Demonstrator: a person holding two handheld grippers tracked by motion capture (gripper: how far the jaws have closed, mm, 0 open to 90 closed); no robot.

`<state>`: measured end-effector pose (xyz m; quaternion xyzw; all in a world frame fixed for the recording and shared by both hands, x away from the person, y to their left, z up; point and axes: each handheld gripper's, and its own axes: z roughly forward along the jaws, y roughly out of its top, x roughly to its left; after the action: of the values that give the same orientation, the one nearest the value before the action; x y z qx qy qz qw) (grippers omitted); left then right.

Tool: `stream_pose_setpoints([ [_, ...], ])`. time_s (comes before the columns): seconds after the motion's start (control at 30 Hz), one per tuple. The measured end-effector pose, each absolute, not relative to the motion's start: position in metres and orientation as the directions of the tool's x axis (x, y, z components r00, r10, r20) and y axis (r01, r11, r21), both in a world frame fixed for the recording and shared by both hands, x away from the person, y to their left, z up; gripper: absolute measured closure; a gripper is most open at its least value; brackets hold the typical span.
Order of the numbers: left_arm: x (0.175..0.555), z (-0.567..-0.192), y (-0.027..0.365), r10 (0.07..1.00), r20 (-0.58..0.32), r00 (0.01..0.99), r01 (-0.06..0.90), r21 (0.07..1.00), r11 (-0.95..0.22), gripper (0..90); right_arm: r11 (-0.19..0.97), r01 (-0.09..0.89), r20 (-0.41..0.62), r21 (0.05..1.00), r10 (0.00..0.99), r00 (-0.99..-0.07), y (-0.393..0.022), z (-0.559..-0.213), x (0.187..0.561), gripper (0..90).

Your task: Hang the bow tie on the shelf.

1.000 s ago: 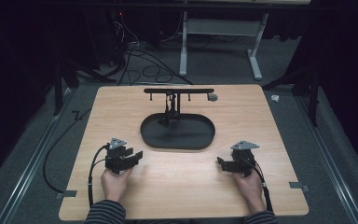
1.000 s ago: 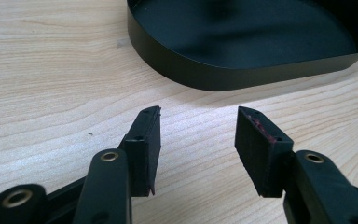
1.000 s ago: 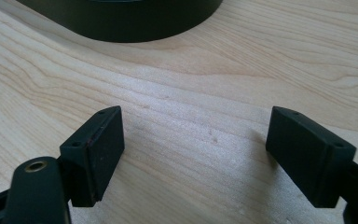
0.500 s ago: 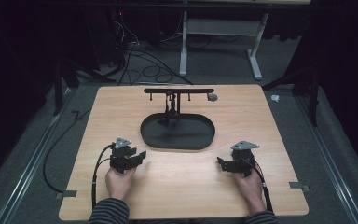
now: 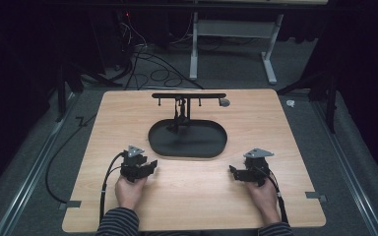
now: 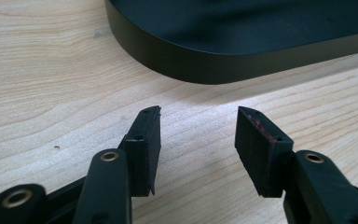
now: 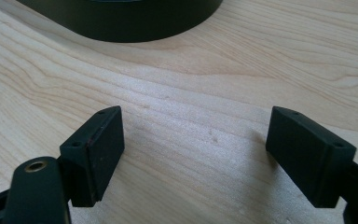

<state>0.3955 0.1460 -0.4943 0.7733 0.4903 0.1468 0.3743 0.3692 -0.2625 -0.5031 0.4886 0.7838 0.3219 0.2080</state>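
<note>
One black oval tray (image 5: 187, 142) mid-table (image 5: 202, 201), stand with crossbar (image 5: 188, 96) rising from far part. Left gripper (image 5: 145, 169) and right gripper (image 5: 235, 173) near it, jaws apart, clamping nothing.

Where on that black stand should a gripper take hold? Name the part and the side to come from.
Grip the thin upright post, not the oval base, which looks too broad and low for the fingers to span. Come from the near side with the left gripper, which is open and empty, closing across the post below the crossbar. Small items hanging there may get in the way.
</note>
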Motion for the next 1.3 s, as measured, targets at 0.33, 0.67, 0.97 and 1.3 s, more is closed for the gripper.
stream_pose_setpoints([
  [0.33, 0.396, -0.498, 0.139, 0.867, -0.107, 0.486, 0.639, 0.721, -0.269, 50.6, 0.315, 0.632, -0.012, 0.708, 0.900, -0.436, -0.262, -0.503, 0.369, 20.5],
  [0.67, 0.396, -0.501, 0.134, 0.867, -0.072, 0.493, 0.623, 0.725, -0.293, 50.4, 0.315, 0.632, -0.011, 0.708, 0.900, -0.436, -0.262, -0.503, 0.369, 20.5],
  [0.97, 0.394, -0.503, 0.128, 0.859, -0.012, 0.511, 0.590, 0.732, -0.341, 48.1, 0.315, 0.632, -0.011, 0.708, 0.900, -0.436, -0.262, -0.503, 0.369, 20.5],
  [1.3, 0.393, -0.506, 0.126, 0.863, -0.014, 0.505, 0.573, 0.753, -0.323, 44.1, 0.316, 0.632, -0.012, 0.708, 0.900, -0.436, -0.263, -0.503, 0.369, 20.5],
])
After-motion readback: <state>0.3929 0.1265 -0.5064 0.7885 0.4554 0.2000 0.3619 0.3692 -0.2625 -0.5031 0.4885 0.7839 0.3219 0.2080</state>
